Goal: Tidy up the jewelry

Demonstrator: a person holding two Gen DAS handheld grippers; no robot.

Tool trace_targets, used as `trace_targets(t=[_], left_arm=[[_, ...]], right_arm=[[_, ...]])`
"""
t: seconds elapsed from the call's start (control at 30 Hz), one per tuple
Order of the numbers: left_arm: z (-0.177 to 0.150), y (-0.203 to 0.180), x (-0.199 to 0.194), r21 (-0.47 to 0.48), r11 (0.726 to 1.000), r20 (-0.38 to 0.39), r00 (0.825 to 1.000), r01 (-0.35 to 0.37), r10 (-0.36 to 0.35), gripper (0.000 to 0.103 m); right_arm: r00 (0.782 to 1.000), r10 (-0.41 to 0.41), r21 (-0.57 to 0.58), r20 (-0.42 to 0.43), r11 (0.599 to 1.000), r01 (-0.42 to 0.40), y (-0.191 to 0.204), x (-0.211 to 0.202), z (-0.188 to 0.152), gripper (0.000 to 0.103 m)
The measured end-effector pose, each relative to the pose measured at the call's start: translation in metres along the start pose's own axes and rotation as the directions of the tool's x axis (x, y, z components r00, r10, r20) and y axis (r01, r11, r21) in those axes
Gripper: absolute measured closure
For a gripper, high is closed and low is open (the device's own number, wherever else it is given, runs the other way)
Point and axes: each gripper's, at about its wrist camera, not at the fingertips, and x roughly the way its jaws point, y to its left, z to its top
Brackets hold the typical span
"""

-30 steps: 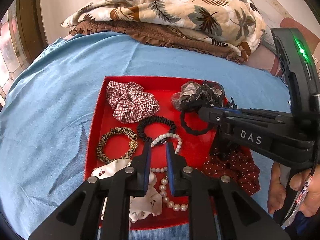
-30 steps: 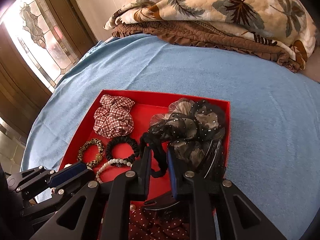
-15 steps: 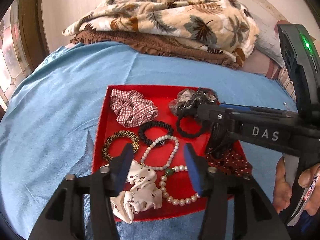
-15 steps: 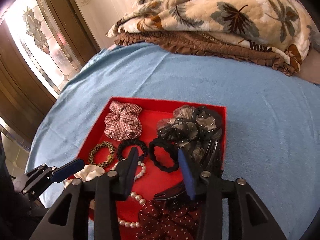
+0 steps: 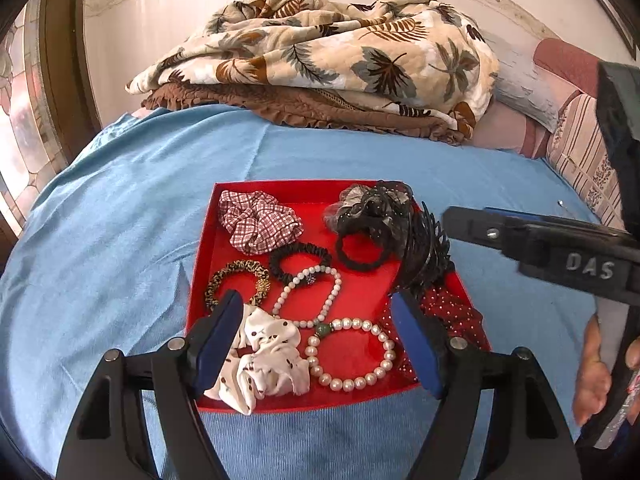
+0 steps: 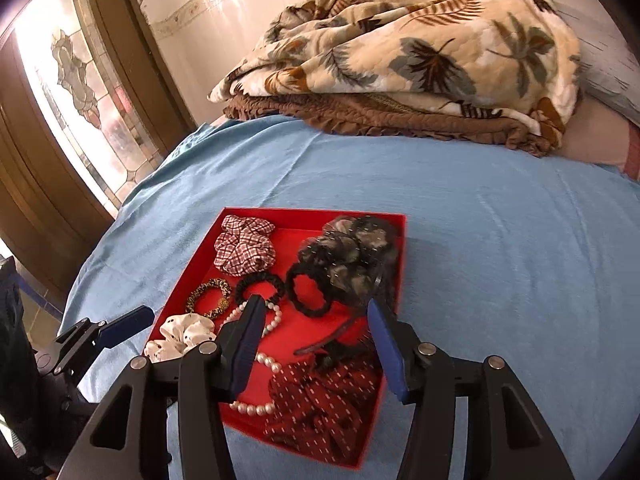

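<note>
A red tray (image 5: 202, 240) (image 6: 192, 268) lies on the blue bed cover. It holds a plaid scrunchie (image 5: 258, 220), a leopard hair tie (image 5: 236, 282), a black hair tie (image 5: 300, 260), a small pearl bracelet (image 5: 312, 296), a large pearl bracelet (image 5: 352, 352), a white dotted scrunchie (image 5: 264, 360), a black sheer scrunchie (image 5: 372, 208), a black claw clip (image 5: 424, 252) and a dark red dotted scrunchie (image 6: 320, 404). My left gripper (image 5: 320, 336) is open and empty above the tray's near edge. My right gripper (image 6: 316, 344) is open and empty above the tray's near right part.
A folded leaf-print quilt (image 5: 328, 60) on a brown blanket (image 5: 280, 104) lies at the back of the bed. Striped pillows (image 5: 576, 152) are at the right. A stained-glass door (image 6: 72, 80) stands to the left. Bare blue cover (image 6: 500, 240) lies right of the tray.
Both grippers opened from nearly shut to wide open and drew back from the tray. The right gripper let go of the black hair tie, which now lies in the tray.
</note>
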Motion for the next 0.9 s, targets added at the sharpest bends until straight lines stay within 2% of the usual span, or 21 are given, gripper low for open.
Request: trace_targets(t=[0.1,0.27,0.4,0.47,0.6,0.7,0.83,0.9], left_arm=[[-0.004,-0.005,-0.005,0.009,1.0,0.02,1.0,-0.024,0.024,0.027],[-0.014,-0.013,-0.014,0.0,0.997,0.052,0.996,-0.079,0.078,0.027],[-0.024,-0.016,-0.028,-0.009,0.986,0.121,0.979,-0.164,0.164,0.025],[-0.031,-0.017,-0.04,-0.027,0.976,0.177,0.96,-0.214,0.215,0.012],[-0.047,-0.021,-0.074,-0.066,0.956,0.297,0.909,-0.286,0.293,0.011],[-0.058,-0.027,-0.1,-0.093,0.937,0.361,0.866,-0.336,0.347,0.004],[-0.069,-0.032,-0.134,-0.179,0.913,0.397,0.822,-0.366,0.408,0.0],[-0.073,-0.033,-0.145,-0.213,0.897,0.376,0.814,-0.388,0.442,0.0]], right_arm=[[1.0,-0.012,0.026,0.017,1.0,0.012,-0.01,-0.013,-0.009,0.039],[0.999,-0.039,0.039,0.017,0.999,0.039,-0.018,-0.029,-0.028,0.038],[0.998,-0.059,0.016,0.026,0.998,0.058,-0.018,-0.04,-0.045,0.033],[0.997,-0.069,0.004,0.034,0.998,0.069,-0.017,-0.046,-0.055,0.031],[0.996,-0.083,-0.016,0.043,0.996,0.083,-0.014,-0.055,-0.072,0.03],[0.994,-0.095,-0.036,0.049,0.995,0.097,-0.011,-0.059,-0.084,0.029],[0.994,-0.099,-0.062,0.054,0.993,0.103,-0.005,-0.067,-0.098,0.028],[0.993,-0.101,-0.072,0.063,0.992,0.105,0.0,-0.072,-0.105,0.027]])
